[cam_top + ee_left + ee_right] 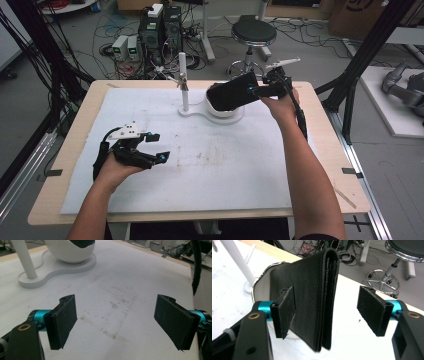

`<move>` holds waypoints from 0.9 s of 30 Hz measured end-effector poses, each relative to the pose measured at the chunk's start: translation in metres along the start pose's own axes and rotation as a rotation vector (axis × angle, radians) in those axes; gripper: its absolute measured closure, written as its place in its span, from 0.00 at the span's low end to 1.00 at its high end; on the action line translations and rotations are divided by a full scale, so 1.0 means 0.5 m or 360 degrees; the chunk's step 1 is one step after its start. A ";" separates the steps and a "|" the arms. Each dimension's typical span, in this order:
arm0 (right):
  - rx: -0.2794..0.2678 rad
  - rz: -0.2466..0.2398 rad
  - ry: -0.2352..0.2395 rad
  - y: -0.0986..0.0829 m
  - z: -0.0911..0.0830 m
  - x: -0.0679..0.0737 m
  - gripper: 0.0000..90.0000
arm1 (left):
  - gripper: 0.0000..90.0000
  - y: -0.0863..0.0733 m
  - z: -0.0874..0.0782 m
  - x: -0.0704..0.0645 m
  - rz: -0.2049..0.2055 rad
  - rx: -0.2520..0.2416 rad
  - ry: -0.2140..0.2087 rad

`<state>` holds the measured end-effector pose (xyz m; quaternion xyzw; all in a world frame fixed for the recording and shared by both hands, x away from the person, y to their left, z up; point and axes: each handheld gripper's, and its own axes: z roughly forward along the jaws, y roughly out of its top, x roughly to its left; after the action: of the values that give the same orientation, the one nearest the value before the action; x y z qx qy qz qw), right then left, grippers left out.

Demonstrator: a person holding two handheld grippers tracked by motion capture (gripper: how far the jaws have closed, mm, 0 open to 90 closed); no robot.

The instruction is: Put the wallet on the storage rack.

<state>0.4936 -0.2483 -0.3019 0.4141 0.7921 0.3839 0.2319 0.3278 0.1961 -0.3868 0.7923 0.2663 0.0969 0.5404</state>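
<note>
Right gripper (pixel 329 310): jaws stand wide apart with a folded black wallet (pixel 312 295) between them. The wallet's face lies against the left pad (pixel 285 312); a clear gap separates its folded edge from the right pad (pixel 373 310). Not clamped. In the high view the right gripper (pixel 259 91) sits at the far side of the table, at the wallet's (pixel 232 91) right end.

Wallet: stands on edge, fold uppermost in the right gripper view, lower end inside a white bowl (pixel 220 113). In the high view it tilts, right end higher, and sticks out above the bowl's rim. Leather is grained, stitching along the edge.

Bowl: sits on a flat white base (pixel 192 113) that also carries an upright white post (pixel 183 80). Bowl and post stand side by side, post to the left.

Left gripper (pixel 156 146): jaws wide apart, nothing between them, held low over the white mat (pixel 225 165) at the near left, well apart from the bowl. In the left gripper view its pads (pixel 63 320) frame bare, faintly stained mat (pixel 120 315), with bowl (pixel 70 252) and post (pixel 23 257) beyond.

Mat covers most of the wooden table (pixel 45 210).
</note>
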 end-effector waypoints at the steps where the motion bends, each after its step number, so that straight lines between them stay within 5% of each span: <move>1: -0.0019 0.0001 0.0012 0.001 -0.018 0.001 0.34 | 0.20 0.000 -0.001 -0.001 -0.0002 -0.0007 0.0001; 11: -0.0153 -0.0029 0.0055 -0.038 -0.108 0.013 0.31 | 0.20 0.006 -0.008 -0.005 0.0008 -0.0026 0.0045; 13: -0.0157 -0.0025 0.0089 -0.049 -0.126 0.013 0.29 | 0.20 0.007 -0.007 -0.007 0.0012 -0.0044 0.0057; 15: -0.0249 -0.0017 0.0167 -0.071 -0.155 0.016 0.26 | 0.20 0.008 -0.007 -0.008 0.0019 -0.0064 0.0069; 27: -0.0369 -0.0045 0.0336 -0.159 -0.217 0.063 0.23 | 0.20 0.003 -0.010 -0.003 0.0018 -0.0119 0.0080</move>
<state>0.3638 -0.2962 -0.3023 0.3308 0.7681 0.5108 0.1990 0.3250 0.1988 -0.3832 0.7702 0.2716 0.1296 0.5623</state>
